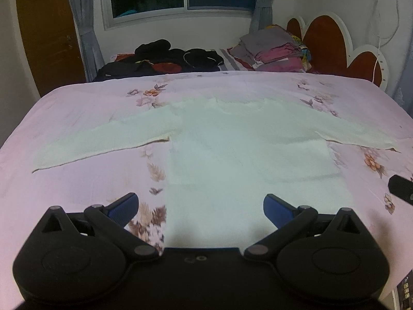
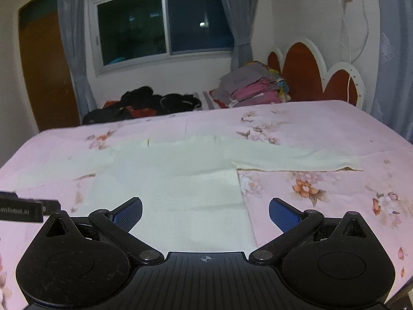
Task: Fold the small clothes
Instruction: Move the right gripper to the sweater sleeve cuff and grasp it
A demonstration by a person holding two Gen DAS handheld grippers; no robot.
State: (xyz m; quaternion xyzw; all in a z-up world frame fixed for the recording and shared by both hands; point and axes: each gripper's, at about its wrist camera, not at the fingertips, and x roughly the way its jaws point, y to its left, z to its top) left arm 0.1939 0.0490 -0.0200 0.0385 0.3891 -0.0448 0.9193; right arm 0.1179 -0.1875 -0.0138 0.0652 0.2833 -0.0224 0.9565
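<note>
Lying flat, white shirt (image 1: 232, 139) spreads beyond both gaping tools.

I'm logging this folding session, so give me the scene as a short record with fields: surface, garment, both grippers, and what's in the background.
surface: bed with pink floral sheet
garment: pale long-sleeved top lying flat, both sleeves spread out sideways, hem toward the cameras
left gripper: open, holding nothing, over the hem's left part
right gripper: open, holding nothing, over the hem's right edge
folding progress: no fold visible yet
background: dark clothes pile, folded clothes stack, red headboard, window with grey curtains
</note>
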